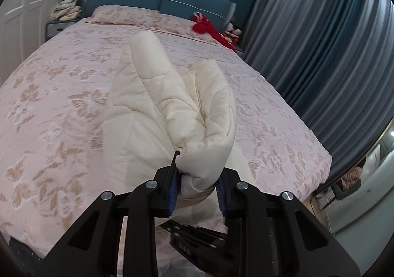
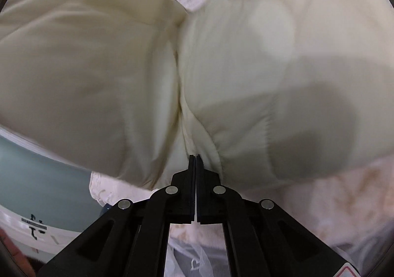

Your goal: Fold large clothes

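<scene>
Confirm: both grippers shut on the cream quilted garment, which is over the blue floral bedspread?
Not quite: the bedspread is pink floral, not blue, per the left wrist view. The rest holds: left gripper and right gripper both clamp the cream quilted garment.

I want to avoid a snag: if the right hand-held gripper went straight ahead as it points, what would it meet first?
The right hand-held gripper, jaws closed, would run into the cream padded coat, at the crease just ahead of its tips. It may already be pinching fabric; I cannot tell.

Soft dim indoor light, fisheye-warped edges; right wrist view motion-blurred, shadowed.
</scene>
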Tool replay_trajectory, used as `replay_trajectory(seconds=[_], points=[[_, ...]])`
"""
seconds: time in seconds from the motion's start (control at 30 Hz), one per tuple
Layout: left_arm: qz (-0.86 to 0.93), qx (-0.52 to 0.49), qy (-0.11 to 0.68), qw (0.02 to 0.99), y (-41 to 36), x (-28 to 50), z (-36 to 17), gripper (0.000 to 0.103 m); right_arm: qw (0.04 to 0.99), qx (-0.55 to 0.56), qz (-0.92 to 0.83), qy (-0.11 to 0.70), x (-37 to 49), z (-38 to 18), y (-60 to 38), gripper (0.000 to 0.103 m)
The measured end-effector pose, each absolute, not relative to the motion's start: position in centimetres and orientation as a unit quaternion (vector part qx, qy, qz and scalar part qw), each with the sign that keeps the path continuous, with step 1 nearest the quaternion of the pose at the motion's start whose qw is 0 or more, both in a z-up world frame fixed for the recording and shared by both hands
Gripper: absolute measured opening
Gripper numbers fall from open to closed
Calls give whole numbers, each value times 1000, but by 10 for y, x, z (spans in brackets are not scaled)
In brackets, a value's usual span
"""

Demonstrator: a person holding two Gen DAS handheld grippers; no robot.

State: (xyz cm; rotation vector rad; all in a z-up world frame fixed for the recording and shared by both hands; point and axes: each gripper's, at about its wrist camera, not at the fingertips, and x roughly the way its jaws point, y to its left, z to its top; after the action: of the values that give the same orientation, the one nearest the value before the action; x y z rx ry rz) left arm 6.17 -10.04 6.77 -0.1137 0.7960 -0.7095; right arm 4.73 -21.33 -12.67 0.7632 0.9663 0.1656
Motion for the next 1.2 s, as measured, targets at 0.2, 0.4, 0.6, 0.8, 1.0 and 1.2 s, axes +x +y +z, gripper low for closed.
replay_trajectory(seconds=[0.2, 0.4, 0.6, 0.8, 1.0, 1.2], points=[[-361, -40, 406, 839, -152, 66, 48, 24, 847, 324, 13, 422, 5, -86, -265, 10], [-367, -20, 431, 824, -193, 67, 21, 23, 856, 302, -70, 413, -31, -79, -312, 10], [-365, 0, 462, 808, -223, 66, -11, 23, 856, 314, -97, 399, -71, -75, -345, 10], [-359, 29, 486, 796, -247, 63, -44, 23, 861, 305, -113, 392, -74, -64, -365, 11], [-372, 60, 482, 791, -252, 56, -51, 26, 868, 297, -110, 382, -74, -53, -369, 14], [-427, -47, 431, 793, -185, 40, 16, 71, 890, 275, -102, 349, -72, -14, -370, 52]])
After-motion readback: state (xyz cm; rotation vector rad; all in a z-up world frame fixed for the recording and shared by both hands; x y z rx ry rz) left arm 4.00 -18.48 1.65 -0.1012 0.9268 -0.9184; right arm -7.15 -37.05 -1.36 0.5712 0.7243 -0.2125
